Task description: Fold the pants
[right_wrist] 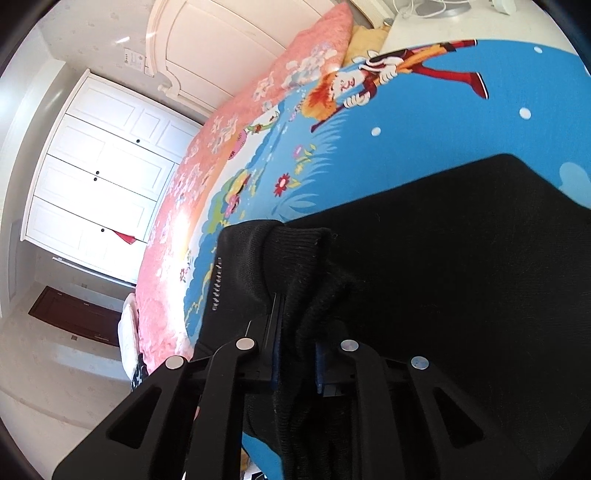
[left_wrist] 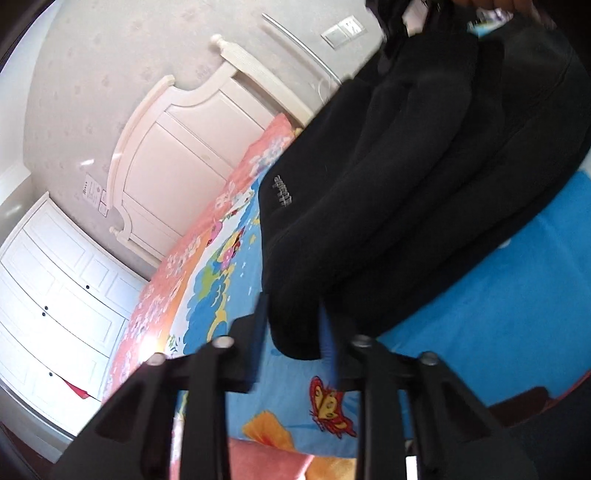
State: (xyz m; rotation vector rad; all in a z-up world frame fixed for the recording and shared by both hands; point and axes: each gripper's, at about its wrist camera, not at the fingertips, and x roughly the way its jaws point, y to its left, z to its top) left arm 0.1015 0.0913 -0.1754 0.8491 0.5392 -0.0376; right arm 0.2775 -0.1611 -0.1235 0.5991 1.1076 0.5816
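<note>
The black pants (left_wrist: 424,177) hang lifted above a blue cartoon bedspread (left_wrist: 480,314). My left gripper (left_wrist: 293,332) is shut on one end of them, with a small white logo near that end. The cloth stretches up and away to the top right of the left wrist view. In the right wrist view my right gripper (right_wrist: 295,343) is shut on a bunched ribbed edge of the pants (right_wrist: 424,277), which spread out over the bedspread (right_wrist: 406,122) beyond it.
The bed has a pink floral border (right_wrist: 221,147) and a white headboard (left_wrist: 184,147). A white wardrobe (right_wrist: 103,170) stands beyond the bed's left side. A light switch (left_wrist: 343,31) is on the wall. A dark door (right_wrist: 74,317) shows at the lower left.
</note>
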